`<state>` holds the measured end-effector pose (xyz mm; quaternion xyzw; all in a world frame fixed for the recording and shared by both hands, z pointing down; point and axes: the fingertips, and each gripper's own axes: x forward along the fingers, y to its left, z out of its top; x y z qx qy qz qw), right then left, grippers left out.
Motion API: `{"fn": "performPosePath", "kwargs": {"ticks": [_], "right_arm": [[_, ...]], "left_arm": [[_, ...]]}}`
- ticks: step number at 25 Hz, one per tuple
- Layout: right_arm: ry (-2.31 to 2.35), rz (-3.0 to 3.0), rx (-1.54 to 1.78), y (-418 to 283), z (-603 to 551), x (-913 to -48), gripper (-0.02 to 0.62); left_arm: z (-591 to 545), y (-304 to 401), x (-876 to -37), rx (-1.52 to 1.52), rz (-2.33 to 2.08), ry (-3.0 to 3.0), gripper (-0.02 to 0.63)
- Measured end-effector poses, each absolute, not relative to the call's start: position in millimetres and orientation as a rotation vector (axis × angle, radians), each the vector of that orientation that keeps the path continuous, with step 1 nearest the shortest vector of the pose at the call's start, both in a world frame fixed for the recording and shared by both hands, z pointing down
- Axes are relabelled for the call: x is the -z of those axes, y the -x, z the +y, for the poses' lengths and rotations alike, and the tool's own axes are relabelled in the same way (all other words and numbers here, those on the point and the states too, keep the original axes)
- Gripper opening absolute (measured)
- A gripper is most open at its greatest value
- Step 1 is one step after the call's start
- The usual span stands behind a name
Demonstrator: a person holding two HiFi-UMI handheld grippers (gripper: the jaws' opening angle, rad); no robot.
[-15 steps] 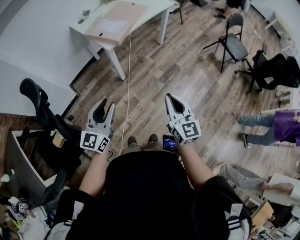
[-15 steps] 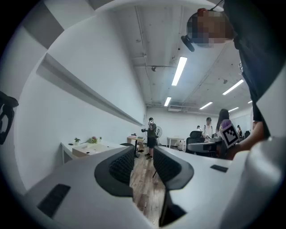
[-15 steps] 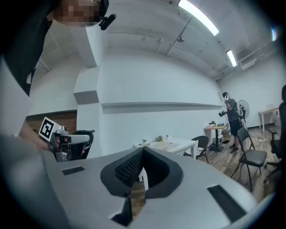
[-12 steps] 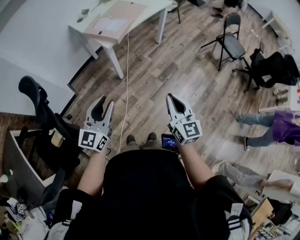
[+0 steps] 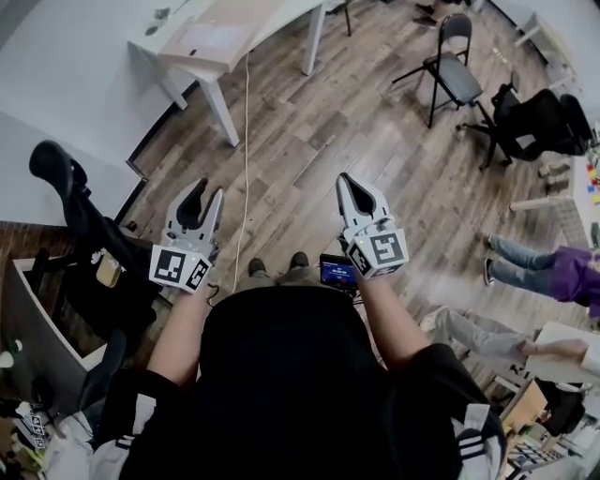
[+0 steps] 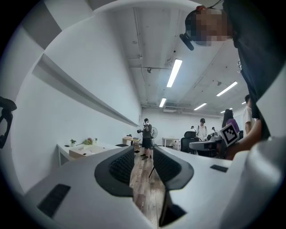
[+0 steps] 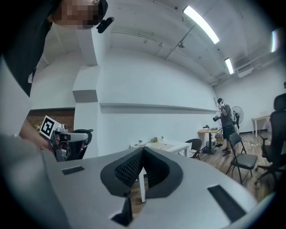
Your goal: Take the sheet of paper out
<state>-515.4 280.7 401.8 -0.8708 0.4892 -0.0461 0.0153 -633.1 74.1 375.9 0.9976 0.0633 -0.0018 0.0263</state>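
A white table (image 5: 173,70) stands far ahead at the top of the head view, by the wall. On it lies a flat cardboard box (image 5: 248,23) with a pale sheet (image 5: 211,39) on top. Both grippers are held level in front of my body, well short of the table, over wooden floor. My left gripper (image 5: 201,194) is open and empty. My right gripper (image 5: 343,180) has its jaws together with nothing in them. The left gripper view shows the table (image 6: 67,150) and box (image 6: 82,153) beyond the gripper (image 6: 143,156). In the right gripper view the gripper (image 7: 143,151) points toward the table (image 7: 172,146).
A white cable (image 5: 246,169) runs along the floor from the table toward my feet. A folding chair (image 5: 450,70) and a black office chair (image 5: 534,122) stand at the right, another black chair (image 5: 70,202) at the left. People (image 5: 553,272) sit at the right; one person (image 6: 146,136) stands ahead.
The table and floor have slid toward the top of the head view. Both grippers keep the same stance in front of my body, the left open, the right shut.
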Motion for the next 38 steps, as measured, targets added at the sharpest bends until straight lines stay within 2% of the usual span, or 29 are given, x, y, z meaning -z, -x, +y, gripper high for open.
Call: {"fn": "performPosePath", "kwargs": {"ticks": [38], "right_arm": [[2.665,1.386,0.203,463,384,-443,0.011]], "left_arm": [[161,574,-395,-0.055,0.229,-3.095,0.115]]}}
